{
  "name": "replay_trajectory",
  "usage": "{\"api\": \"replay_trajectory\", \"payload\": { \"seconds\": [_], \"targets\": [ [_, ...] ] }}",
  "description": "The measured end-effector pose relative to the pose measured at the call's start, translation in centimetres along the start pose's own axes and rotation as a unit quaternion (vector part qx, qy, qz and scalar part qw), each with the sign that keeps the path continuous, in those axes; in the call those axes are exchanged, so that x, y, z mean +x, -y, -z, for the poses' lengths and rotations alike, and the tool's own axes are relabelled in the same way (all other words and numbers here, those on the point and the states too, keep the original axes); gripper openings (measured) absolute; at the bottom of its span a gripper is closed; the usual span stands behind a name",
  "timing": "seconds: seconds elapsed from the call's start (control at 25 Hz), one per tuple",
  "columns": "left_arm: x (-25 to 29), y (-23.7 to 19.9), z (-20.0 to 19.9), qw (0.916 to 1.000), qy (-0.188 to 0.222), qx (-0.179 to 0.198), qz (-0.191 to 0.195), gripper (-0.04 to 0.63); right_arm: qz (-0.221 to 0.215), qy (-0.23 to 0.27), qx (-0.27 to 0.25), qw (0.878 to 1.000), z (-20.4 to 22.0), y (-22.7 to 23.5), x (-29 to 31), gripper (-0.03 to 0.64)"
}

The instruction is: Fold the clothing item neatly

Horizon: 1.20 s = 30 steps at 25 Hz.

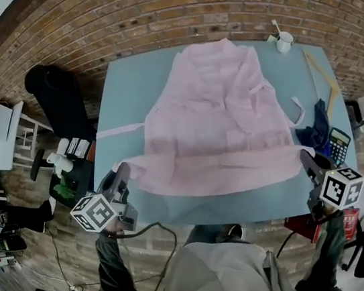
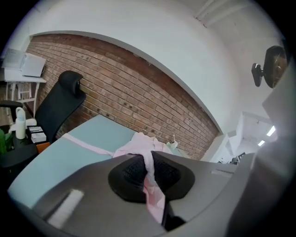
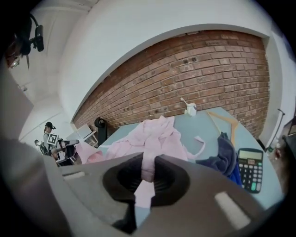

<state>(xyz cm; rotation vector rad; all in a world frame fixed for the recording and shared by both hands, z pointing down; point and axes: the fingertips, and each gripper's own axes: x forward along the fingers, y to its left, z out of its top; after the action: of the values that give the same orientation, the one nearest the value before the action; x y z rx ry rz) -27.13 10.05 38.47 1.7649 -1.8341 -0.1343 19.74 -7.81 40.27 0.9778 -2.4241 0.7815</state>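
While the pale pink thin-cloth garment (image 1: 219, 120) lies spread over the middle of the light blue table (image 1: 125, 92), its near hem, low in the head view, is pinched at both ends. The left gripper (image 1: 123, 170), lower left, has its jaws clamped on a fold of pink cloth, and so does the right gripper (image 1: 307, 161) at the right edge. The fabric looks light and limp, likely to sag between the holds, so I'd grip at the hem corners and keep it taut.

Left tool (image 1: 123, 168), right tool (image 1: 306, 157), well apart; jaws clamped on pink garment (image 1: 219, 120)
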Motion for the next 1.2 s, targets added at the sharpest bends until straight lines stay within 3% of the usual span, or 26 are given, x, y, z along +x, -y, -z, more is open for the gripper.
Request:
{"api": "replay_trajectory", "payload": {
  "seconds": [0.24, 0.4, 0.52, 0.6, 0.64, 0.72, 0.88, 1.0, 1.2],
  "targets": [
    [9.8, -2.7, -4.0, 0.9997, -0.022, 0.002, 0.009, 0.018, 0.031, -0.008, -0.024, 0.999, -5.1, 2.9, 7.0, 0.015],
    [14.9, -4.8, -4.1, 0.9991, -0.042, -0.005, 0.009, 0.018, 0.057, -0.010, -0.036, 0.998, -6.9, 5.5, 11.0, 0.015],
    [17.9, -6.6, -2.8, 0.9968, -0.080, 0.003, 0.000, 0.022, 0.067, -0.024, -0.035, 0.997, -6.6, 7.5, 13.8, 0.018],
    [19.2, -7.7, -1.1, 0.9927, -0.119, 0.012, -0.014, 0.099, 0.083, -0.038, -0.026, 0.995, -5.4, 8.7, 15.4, 0.073],
    [19.6, -8.2, 0.0, 0.9902, -0.138, 0.009, -0.019, 0.202, 0.091, -0.041, -0.018, 0.995, -4.7, 9.2, 15.9, 0.119],
    [19.7, -9.2, 2.0, 0.9852, -0.169, -0.002, -0.029, 0.369, 0.101, -0.046, 0.001, 0.994, -2.9, 9.7, 16.4, 0.236],
    [17.6, -11.2, 5.1, 0.9769, -0.206, -0.003, -0.056, 0.460, 0.130, -0.062, 0.013, 0.989, 0.7, 10.2, 14.7, 0.250],
    [14.0, -12.1, 7.9, 0.9688, -0.237, -0.010, -0.072, 0.476, 0.168, -0.044, 0.058, 0.983, 3.5, 10.1, 10.3, 0.250],
    [6.4, -11.0, 13.8, 0.9519, -0.268, -0.083, -0.122, 0.476, 0.196, -0.058, 0.164, 0.965, 11.4, 7.2, 5.0, 0.250]
  ]
}}
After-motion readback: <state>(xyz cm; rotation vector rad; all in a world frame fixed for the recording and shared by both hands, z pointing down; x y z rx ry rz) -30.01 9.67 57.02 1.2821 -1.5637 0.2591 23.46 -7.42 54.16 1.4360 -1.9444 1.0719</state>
